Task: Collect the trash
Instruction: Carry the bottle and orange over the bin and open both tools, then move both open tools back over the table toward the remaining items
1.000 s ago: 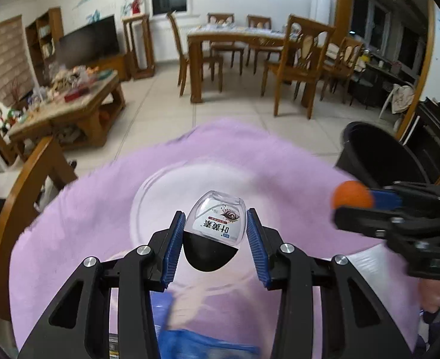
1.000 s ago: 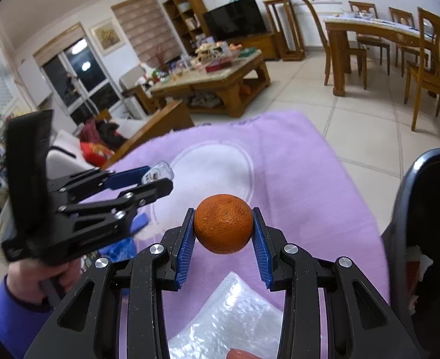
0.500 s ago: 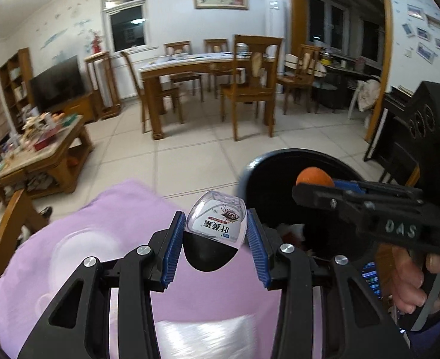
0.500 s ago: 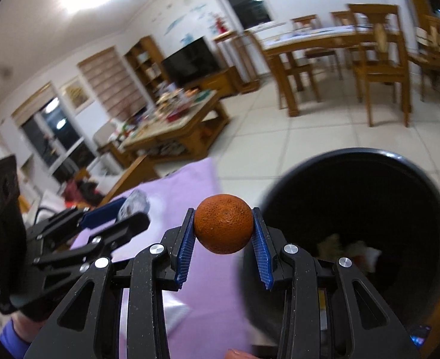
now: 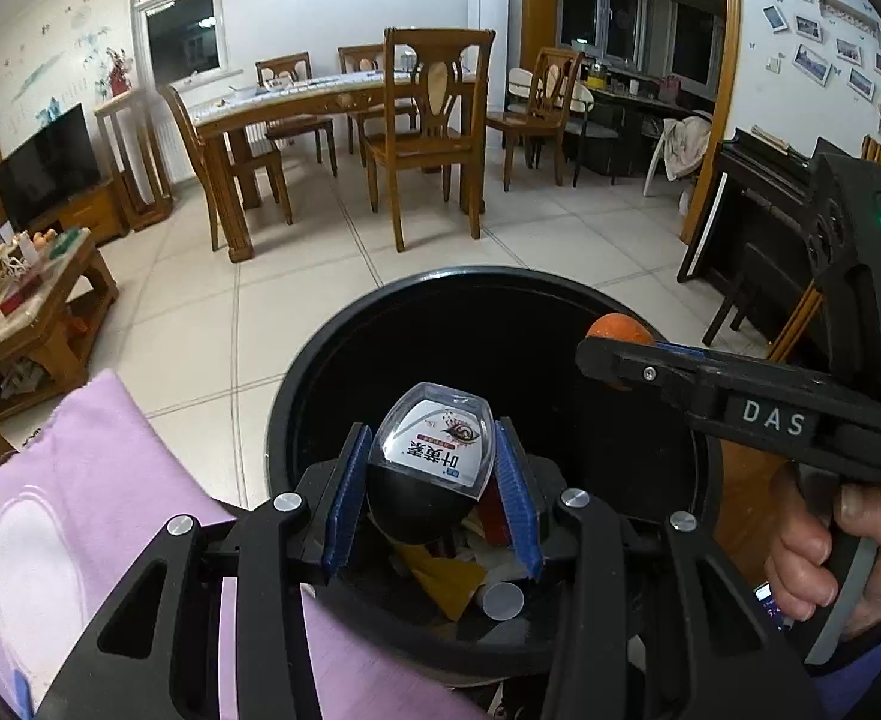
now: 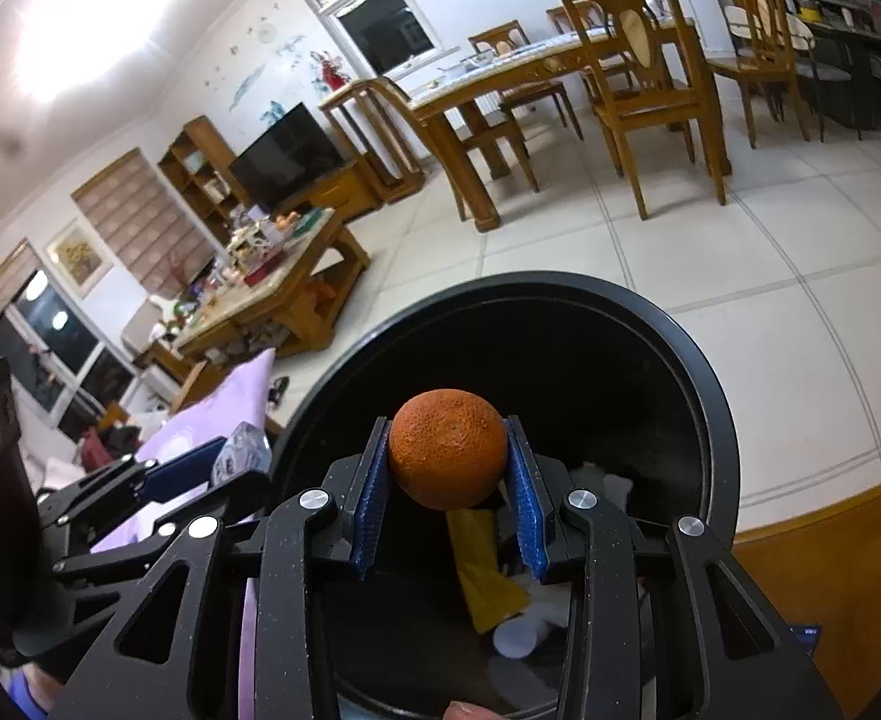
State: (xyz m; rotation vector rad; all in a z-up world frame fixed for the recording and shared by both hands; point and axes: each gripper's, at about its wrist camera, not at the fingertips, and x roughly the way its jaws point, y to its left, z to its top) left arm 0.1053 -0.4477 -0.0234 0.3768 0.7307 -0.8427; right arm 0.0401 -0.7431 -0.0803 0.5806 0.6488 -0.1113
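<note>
Over the littered black bin [image 5: 320,372], left tongs [image 5: 431,468] clamp a small bottle [image 5: 434,450], right tongs [image 6: 447,468] an orange [image 6: 447,447].

The floor [image 5: 296,324] is pale square tile with thin grout lines. A black round bin [image 5: 332,354] stands on it at lower centre of both views. The bin holds a yellow wrapper [image 6: 488,576], a white cup [image 6: 515,639] and crumpled paper. A purple cloth [image 5: 104,480] covers a surface at lower left, just beside the bin. A wooden dining table [image 5: 272,114] with chairs [image 5: 434,138] stands on the tile at upper centre. A cluttered low wooden table [image 5: 38,312] stands at the left edge.
</note>
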